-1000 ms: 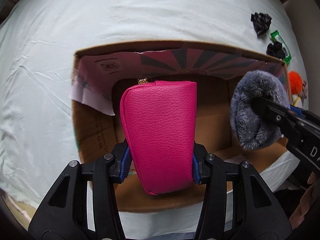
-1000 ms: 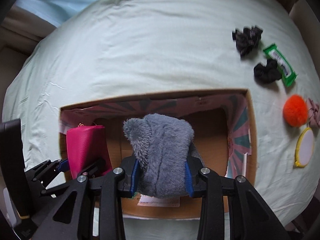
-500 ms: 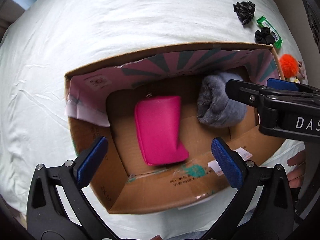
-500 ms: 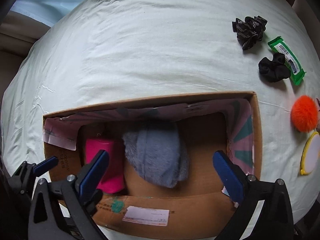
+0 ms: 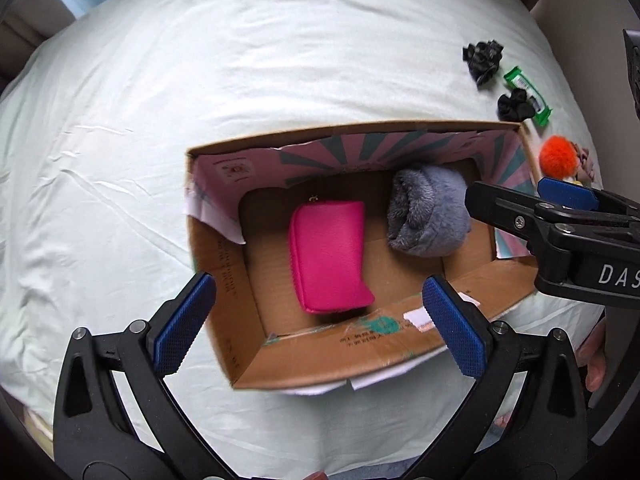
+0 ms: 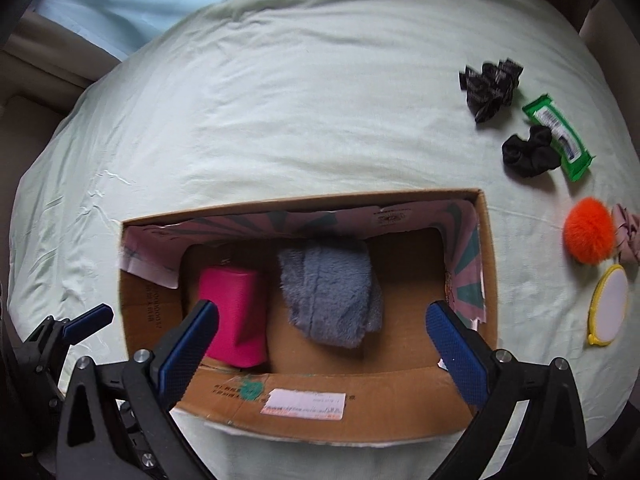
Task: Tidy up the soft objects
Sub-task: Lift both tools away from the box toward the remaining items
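Your jaws have just been opening: the left gripper (image 5: 320, 322) and right gripper (image 6: 322, 340) both gape wide, nothing between the pads. The pink pouch (image 5: 330, 256) and grey fluffy roll (image 5: 430, 210) lie side by side on the floor of the cardboard box (image 6: 360, 404) at the bed's (image 6: 280, 100) near edge.

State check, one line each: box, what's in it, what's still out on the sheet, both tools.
cardboard box: open-topped, on the sheet
pink pouch: lying in the box, released
grey plush item: lying in the box beside the pouch, released
orange pom-pom: on the sheet, outside the box
black scrunchie: on the sheet, against the green packet
left tool: open, empty
right tool: open, empty
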Demonstrator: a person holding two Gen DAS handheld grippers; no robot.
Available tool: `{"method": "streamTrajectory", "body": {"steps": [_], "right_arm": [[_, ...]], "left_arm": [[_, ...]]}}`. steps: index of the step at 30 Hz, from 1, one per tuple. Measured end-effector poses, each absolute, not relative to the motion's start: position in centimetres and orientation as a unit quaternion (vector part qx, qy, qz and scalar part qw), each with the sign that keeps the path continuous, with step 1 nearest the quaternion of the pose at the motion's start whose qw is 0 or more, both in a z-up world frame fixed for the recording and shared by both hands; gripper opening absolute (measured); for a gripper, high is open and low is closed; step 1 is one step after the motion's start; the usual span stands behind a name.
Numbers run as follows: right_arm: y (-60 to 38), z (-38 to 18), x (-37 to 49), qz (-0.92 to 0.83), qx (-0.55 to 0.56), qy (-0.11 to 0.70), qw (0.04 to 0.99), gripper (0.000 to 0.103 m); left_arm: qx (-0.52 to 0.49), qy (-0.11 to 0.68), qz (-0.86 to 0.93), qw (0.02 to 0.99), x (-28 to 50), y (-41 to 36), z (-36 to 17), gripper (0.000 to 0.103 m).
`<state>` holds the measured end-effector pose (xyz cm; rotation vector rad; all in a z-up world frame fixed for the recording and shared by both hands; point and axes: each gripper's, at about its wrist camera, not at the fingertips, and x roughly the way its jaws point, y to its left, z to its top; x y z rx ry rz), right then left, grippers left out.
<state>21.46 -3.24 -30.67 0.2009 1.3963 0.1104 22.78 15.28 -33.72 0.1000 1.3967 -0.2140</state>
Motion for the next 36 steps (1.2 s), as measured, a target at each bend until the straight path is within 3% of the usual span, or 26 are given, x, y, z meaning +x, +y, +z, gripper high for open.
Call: {"method": "streamTrajectory", "body": {"steps": [22, 36], "right_arm": [[-3.4, -13.4, 11.0, 0.033, 0.04, 0.497, 0.866, 0.103], [-11.7, -5.2, 2.2, -0.061, 0.022, 0.365, 0.929, 0.103]], "left_arm": [[-0.009, 0.499, -0.062, 0.864, 13.8, 18.5, -16.6, 0.103], [-0.011, 0.385, -0.057, 0.921, 8.0, 13.6, -7.5, 0.103]]}}
